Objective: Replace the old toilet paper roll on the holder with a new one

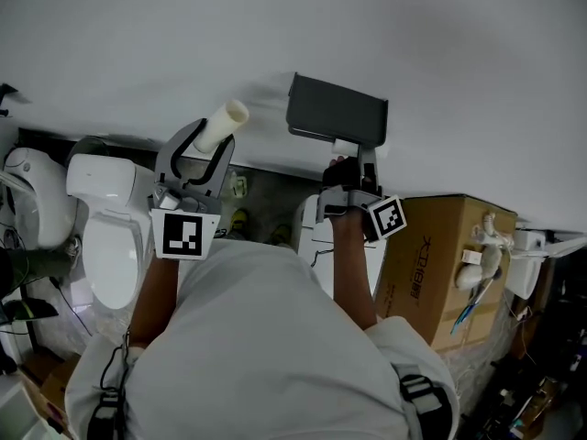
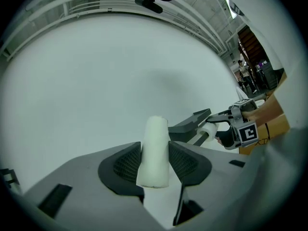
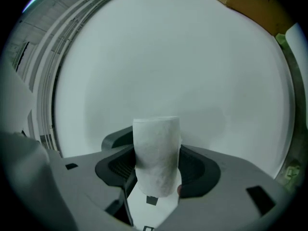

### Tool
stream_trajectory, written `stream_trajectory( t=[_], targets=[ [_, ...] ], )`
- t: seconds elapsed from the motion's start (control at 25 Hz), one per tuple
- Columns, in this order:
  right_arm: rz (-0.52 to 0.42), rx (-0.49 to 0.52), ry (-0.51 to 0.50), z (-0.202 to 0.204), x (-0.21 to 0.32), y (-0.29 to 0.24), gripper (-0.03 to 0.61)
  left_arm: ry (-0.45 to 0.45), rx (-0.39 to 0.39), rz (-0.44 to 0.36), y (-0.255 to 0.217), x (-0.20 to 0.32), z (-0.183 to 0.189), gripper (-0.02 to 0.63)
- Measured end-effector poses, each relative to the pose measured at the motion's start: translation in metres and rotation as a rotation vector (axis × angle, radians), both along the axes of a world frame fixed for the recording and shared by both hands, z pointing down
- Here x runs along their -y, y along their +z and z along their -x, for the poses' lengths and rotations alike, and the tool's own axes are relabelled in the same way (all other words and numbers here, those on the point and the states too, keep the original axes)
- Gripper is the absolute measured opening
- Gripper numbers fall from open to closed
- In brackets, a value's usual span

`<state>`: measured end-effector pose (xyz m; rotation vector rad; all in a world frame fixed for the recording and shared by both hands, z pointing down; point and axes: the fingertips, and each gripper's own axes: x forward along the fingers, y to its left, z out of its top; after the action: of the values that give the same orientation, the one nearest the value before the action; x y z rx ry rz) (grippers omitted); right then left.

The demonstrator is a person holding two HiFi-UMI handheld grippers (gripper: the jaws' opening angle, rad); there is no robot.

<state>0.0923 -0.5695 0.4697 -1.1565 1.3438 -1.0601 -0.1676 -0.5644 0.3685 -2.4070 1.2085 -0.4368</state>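
Observation:
My left gripper [image 1: 204, 145] is raised toward the white wall and is shut on a thin white paper roll [image 1: 223, 124]. In the left gripper view that slim roll [image 2: 155, 150] stands upright between the dark pads. A dark wall-mounted holder [image 1: 336, 110] hangs to the right. Just below it my right gripper [image 1: 354, 165] is shut on a fuller white toilet paper roll [image 3: 157, 153]. The left gripper view shows the right gripper [image 2: 225, 124] with its roll [image 2: 208, 129] right beside the holder [image 2: 193, 121]. Whether that roll touches the holder I cannot tell.
A white toilet [image 1: 108, 232] stands at lower left against the wall. A brown cardboard box [image 1: 438, 266] sits at right with white fittings on top. Another white fixture [image 1: 316, 236] lies between them. The plain white wall [image 1: 413, 44] fills the space ahead.

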Motion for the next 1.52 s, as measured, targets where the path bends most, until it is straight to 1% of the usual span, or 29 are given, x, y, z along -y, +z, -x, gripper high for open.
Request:
stream_trajectory(
  t=[0.2, 0.36, 0.48, 0.6, 0.68, 0.72, 0.76, 0.84, 0.88, 0.92, 1.0, 1.04, 1.12, 1.24, 1.32, 1.4, 1.44, 1.52],
  targets=[
    [0.002, 0.031, -0.055, 0.034, 0.007, 0.004, 0.272, -0.024, -0.022, 0.006, 0.002, 0.004, 0.015, 0.201],
    [-0.004, 0.03, -0.137, 0.077, 0.011, 0.005, 0.264, -0.043, -0.039, 0.027, 0.01, 0.006, 0.032, 0.201],
    [0.006, -0.004, -0.168, 0.094, 0.01, 0.006, 0.264, -0.044, -0.054, 0.032, 0.013, 0.008, 0.034, 0.201],
    [0.012, -0.075, -0.184, 0.095, 0.006, 0.005, 0.304, -0.017, -0.055, 0.026, 0.013, 0.012, 0.026, 0.202],
    [0.02, -0.143, -0.192, 0.096, -0.002, 0.001, 0.328, 0.006, -0.048, 0.011, 0.01, 0.013, 0.023, 0.202],
    [0.026, -0.176, -0.2, 0.097, -0.008, 0.0, 0.332, 0.014, -0.058, 0.009, 0.009, 0.014, 0.022, 0.202],
    [0.032, -0.208, -0.209, 0.099, -0.013, 0.0, 0.333, 0.013, -0.084, 0.017, 0.009, 0.015, 0.024, 0.202],
    [0.059, -0.289, -0.218, 0.098, -0.024, 0.001, 0.333, -0.012, -0.182, 0.065, 0.01, 0.021, 0.027, 0.202],
    [0.076, -0.345, -0.222, 0.096, -0.03, 0.003, 0.333, -0.019, -0.233, 0.08, 0.008, 0.025, 0.026, 0.202],
    [0.089, -0.403, -0.228, 0.094, -0.035, 0.006, 0.333, -0.018, -0.26, 0.088, 0.007, 0.027, 0.024, 0.202],
    [0.09, -0.495, -0.226, 0.09, -0.045, 0.006, 0.331, -0.009, -0.239, 0.105, 0.012, 0.031, 0.021, 0.202],
    [0.083, -0.532, -0.207, 0.086, -0.05, 0.004, 0.317, 0.0, -0.238, 0.106, 0.012, 0.032, 0.018, 0.202],
    [0.097, -0.622, -0.139, 0.071, -0.06, -0.001, 0.239, 0.029, -0.276, 0.092, 0.006, 0.033, 0.009, 0.202],
    [0.15, -0.78, -0.064, 0.05, -0.071, -0.006, 0.215, 0.052, -0.282, 0.117, 0.011, 0.031, 0.002, 0.202],
    [0.211, -0.907, -0.012, 0.033, -0.076, -0.009, 0.182, 0.068, -0.305, 0.15, 0.016, 0.029, -0.003, 0.202],
    [0.269, -1.034, 0.024, 0.02, -0.08, -0.012, 0.135, 0.079, -0.309, 0.183, 0.023, 0.027, -0.006, 0.202],
    [0.285, -1.084, 0.031, 0.017, -0.081, -0.014, 0.116, 0.084, -0.309, 0.194, 0.025, 0.026, -0.008, 0.202],
    [0.298, -1.15, 0.042, 0.01, -0.085, -0.019, 0.077, 0.089, -0.316, 0.209, 0.028, 0.023, -0.011, 0.202]
  ],
)
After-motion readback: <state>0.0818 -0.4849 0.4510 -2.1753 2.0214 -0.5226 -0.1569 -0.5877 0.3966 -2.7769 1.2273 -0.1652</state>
